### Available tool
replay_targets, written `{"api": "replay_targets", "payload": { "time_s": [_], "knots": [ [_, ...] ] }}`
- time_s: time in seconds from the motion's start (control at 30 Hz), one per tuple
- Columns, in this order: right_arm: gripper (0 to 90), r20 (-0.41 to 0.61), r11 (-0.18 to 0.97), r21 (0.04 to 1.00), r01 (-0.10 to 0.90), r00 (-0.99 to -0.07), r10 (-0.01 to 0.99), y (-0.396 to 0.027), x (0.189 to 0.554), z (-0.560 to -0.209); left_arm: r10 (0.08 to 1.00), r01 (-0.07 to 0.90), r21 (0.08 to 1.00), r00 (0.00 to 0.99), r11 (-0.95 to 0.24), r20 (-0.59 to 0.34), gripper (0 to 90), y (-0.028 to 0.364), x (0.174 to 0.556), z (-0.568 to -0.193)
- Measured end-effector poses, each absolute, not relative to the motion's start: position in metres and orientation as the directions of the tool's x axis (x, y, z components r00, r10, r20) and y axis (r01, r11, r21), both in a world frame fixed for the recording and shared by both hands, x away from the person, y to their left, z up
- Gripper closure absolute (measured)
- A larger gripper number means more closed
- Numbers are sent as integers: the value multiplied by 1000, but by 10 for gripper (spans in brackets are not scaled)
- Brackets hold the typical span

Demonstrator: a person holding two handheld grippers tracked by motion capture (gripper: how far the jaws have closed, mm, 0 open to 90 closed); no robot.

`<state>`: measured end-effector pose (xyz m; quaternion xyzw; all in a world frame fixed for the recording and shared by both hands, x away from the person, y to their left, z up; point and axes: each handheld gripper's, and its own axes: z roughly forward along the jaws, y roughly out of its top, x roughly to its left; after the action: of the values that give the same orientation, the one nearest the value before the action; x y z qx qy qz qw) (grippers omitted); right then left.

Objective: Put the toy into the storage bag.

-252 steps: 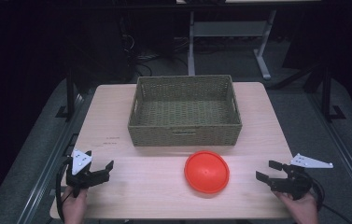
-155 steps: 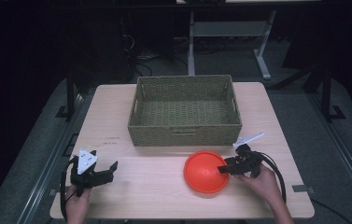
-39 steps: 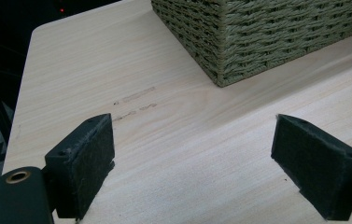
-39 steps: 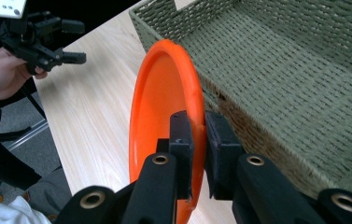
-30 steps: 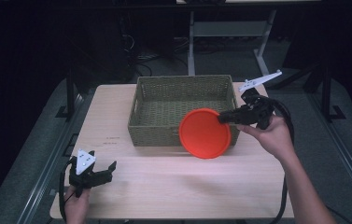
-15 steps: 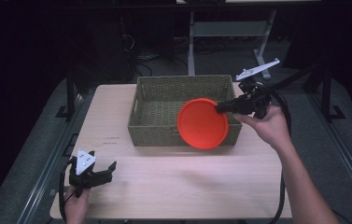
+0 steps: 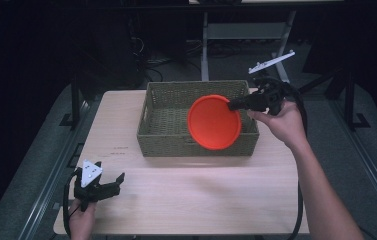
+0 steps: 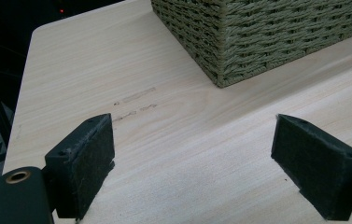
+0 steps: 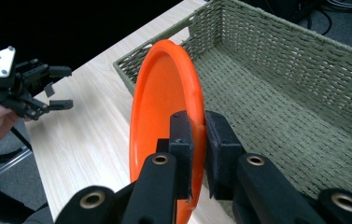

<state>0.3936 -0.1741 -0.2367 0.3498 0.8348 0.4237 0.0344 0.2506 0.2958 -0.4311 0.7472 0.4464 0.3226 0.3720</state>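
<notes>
My right gripper is shut on the rim of an orange plate, which hangs on edge above the front right of a green woven basket. In the right gripper view the plate stands upright between the pads of my right gripper, over the basket's open inside. My left gripper rests open near the table's front left corner, nothing between its pads. The left gripper view looks across bare tabletop to a corner of the basket.
The light wooden table has open surface in front of the basket. Dark floor and metal stand legs lie beyond the table's far edge. In the right gripper view the other hand's gripper shows at the far left.
My right gripper has carried the orange plate up and away from me, from in front of the basket's near wall to above its front right part. The left gripper has stayed put.
</notes>
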Motion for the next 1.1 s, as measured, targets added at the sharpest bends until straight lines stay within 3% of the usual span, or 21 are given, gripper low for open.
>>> {"api": "replay_targets", "payload": {
  "time_s": [1.1],
  "knots": [
    [816, 227, 376, 712, 593, -701, 676, -166, 443, -234, 915, 438, 847, 381, -303, 131, 128, 299, 253, -432]
  ]
}}
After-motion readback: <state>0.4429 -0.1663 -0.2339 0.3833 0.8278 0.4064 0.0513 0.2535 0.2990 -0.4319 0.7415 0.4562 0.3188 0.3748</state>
